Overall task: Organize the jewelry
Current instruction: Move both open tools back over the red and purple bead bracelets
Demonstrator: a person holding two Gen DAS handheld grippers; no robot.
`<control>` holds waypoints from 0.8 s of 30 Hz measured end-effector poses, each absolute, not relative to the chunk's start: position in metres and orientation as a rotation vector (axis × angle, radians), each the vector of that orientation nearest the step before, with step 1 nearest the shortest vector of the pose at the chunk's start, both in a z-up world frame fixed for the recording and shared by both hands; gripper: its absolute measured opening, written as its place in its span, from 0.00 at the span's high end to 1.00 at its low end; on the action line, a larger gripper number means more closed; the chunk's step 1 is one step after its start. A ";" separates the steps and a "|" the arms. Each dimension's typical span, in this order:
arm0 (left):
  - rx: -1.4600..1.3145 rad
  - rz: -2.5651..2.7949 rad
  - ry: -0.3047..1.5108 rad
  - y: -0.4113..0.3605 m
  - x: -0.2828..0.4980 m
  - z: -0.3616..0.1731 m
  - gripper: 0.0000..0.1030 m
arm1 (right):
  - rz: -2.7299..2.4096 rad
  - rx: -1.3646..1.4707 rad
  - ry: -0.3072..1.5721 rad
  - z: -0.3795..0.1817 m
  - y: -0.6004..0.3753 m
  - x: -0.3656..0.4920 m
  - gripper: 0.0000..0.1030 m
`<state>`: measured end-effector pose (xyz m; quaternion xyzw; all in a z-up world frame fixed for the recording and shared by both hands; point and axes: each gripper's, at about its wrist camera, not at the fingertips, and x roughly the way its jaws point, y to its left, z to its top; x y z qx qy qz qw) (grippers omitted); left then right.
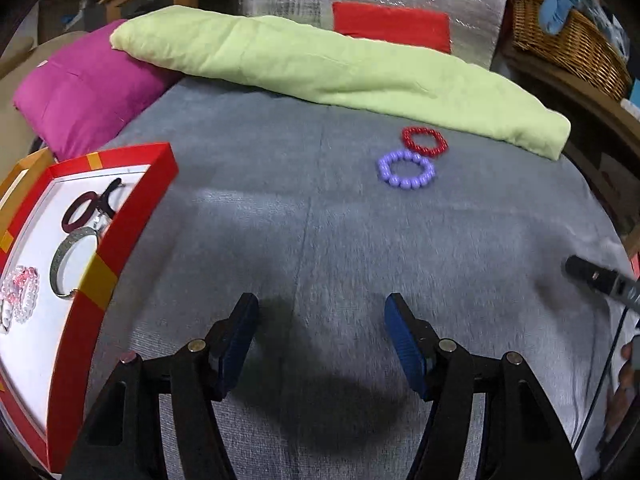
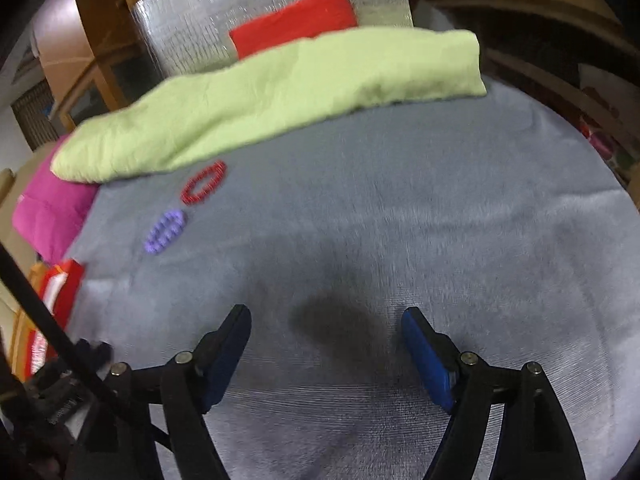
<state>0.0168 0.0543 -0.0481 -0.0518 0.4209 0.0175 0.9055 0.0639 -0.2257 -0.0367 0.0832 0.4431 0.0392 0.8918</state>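
A purple bead bracelet (image 1: 405, 169) and a red bead bracelet (image 1: 424, 141) lie side by side on the grey bedspread (image 1: 320, 240), far ahead of my left gripper (image 1: 322, 306), which is open and empty. A red-rimmed white tray (image 1: 120, 236) at the left holds a dark maroon bangle (image 1: 80, 211), a silver bangle (image 1: 70, 260), a black clip and clear pink bead bracelets (image 1: 22, 294). In the right wrist view my right gripper (image 2: 326, 318) is open and empty; the purple bracelet (image 2: 165, 232) and the red bracelet (image 2: 203, 187) lie far to its upper left.
A folded light-green blanket (image 1: 320, 68) lies across the back of the bed. A magenta pillow (image 1: 76, 88) sits at the back left. A silver padded bag with a red patch (image 1: 392, 24) and a wicker basket (image 1: 568, 48) stand behind. The tray corner (image 2: 60, 284) shows at the right view's left.
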 end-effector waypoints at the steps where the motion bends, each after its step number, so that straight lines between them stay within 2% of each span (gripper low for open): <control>1: -0.119 0.033 0.869 0.055 0.016 -0.047 0.35 | 0.067 0.154 0.907 -0.036 -0.224 0.063 0.22; 4: -0.153 0.043 0.873 0.062 0.015 -0.047 0.35 | 0.053 0.116 0.897 -0.041 -0.218 0.062 0.18; 8: -0.165 0.055 0.892 0.067 0.016 -0.051 0.35 | 0.028 0.020 0.884 -0.048 -0.206 0.063 0.06; 14: -0.107 0.061 0.910 0.061 0.017 -0.053 0.29 | 0.025 0.043 0.886 -0.050 -0.209 0.063 0.02; 24: -0.093 0.069 0.914 0.061 0.016 -0.052 0.29 | 0.030 0.045 0.891 -0.049 -0.210 0.062 0.01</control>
